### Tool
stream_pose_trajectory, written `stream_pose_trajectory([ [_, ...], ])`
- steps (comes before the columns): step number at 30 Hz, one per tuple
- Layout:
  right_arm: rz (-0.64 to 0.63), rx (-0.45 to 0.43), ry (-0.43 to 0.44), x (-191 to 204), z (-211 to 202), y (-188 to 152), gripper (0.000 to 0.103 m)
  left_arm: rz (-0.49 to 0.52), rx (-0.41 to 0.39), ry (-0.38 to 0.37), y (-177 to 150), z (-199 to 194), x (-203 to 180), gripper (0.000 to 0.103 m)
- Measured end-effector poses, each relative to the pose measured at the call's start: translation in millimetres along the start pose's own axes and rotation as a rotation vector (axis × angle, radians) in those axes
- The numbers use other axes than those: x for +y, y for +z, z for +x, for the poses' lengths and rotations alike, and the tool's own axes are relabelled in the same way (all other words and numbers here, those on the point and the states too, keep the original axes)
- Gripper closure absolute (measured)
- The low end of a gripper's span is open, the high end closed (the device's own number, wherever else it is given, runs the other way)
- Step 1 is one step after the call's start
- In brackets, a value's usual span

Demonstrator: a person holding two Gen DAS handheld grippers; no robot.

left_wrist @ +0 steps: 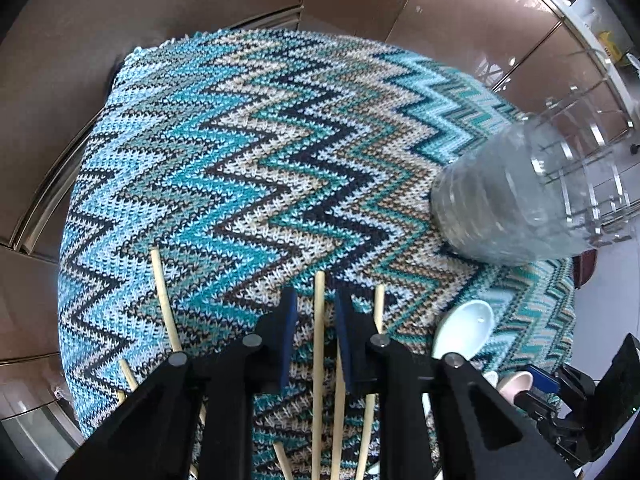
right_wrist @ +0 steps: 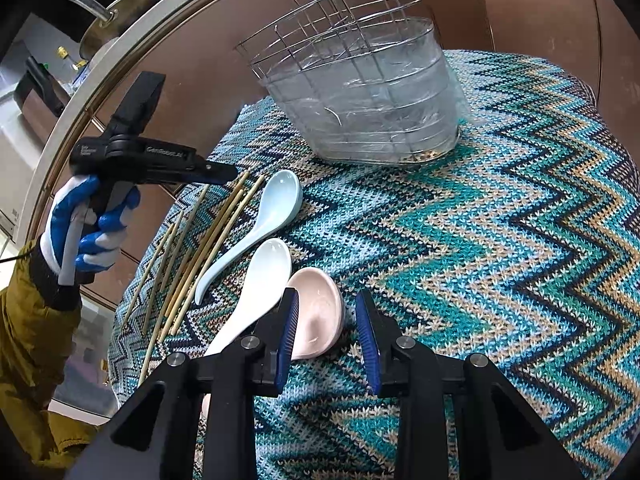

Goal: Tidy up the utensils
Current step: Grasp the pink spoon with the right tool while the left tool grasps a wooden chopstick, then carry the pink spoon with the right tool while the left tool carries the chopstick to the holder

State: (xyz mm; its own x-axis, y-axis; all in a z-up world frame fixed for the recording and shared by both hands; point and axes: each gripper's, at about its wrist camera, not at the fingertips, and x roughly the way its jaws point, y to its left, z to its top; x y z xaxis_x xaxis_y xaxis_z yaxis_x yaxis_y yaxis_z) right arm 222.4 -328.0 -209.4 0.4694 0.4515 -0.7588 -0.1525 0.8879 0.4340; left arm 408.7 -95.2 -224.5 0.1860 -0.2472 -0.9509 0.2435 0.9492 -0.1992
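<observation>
Pink spoon (right_wrist: 318, 312) nearest the right gripper (right_wrist: 327, 328), bowl lying between blue pads held partly apart; left pad at the bowl's rim, right pad clear of it, nothing clamped yet. White spoon (right_wrist: 256, 288) just beside, touching or nearly so; pale blue spoon (right_wrist: 260, 220) beyond. Chopsticks (right_wrist: 208, 240) scattered at the cloth's left edge. Left gripper (left_wrist: 316, 320) pointed steeply down over them, jaws narrowed around one chopstick (left_wrist: 319, 340); gaps visible either side, so not yet pinched. Wire utensil basket (right_wrist: 360, 92) in its clear holder standing at the far side of the zigzag tablecloth (right_wrist: 500, 240), empty as far as visible.

Judged step: grasping, one item per hand. Recommended: close fully before lifting; centre the stick between pads; take the pink spoon without dragging its white neighbour; carry upright to the basket.
</observation>
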Motion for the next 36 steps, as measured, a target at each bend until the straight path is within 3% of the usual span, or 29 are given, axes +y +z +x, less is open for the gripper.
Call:
stream_pose_trajectory([
  [13, -0.027, 0.052, 0.005, 0.4, 19.9, 4.6, 0.094, 0.021, 0.020, 0.025, 9.2, 11.4, 2.0, 0.098],
  [17, -0.038, 0.040, -0.009, 5.4, 20.9, 3.5, 0.094, 0.028, -0.012, 0.014, 5.2, 8.1, -8.3, 0.099],
  [22, -0.050, -0.019, -0.036, 17.1, 0.7, 1.5, 0.095, 0.038, -0.118, -0.018, -4.8, -31.3, -14.6, 0.099],
  [26, -0.087, -0.111, -0.081, 37.5, -32.1, 6.3, 0.095, 0.049, -0.246, -0.029, -12.0, -82.8, -21.1, 0.099],
  [36, -0.225, -0.423, -0.246, 86.3, -130.0, 59.6, 0.095, 0.050, -0.672, -0.164, -12.9, -227.5, -49.4, 0.099],
])
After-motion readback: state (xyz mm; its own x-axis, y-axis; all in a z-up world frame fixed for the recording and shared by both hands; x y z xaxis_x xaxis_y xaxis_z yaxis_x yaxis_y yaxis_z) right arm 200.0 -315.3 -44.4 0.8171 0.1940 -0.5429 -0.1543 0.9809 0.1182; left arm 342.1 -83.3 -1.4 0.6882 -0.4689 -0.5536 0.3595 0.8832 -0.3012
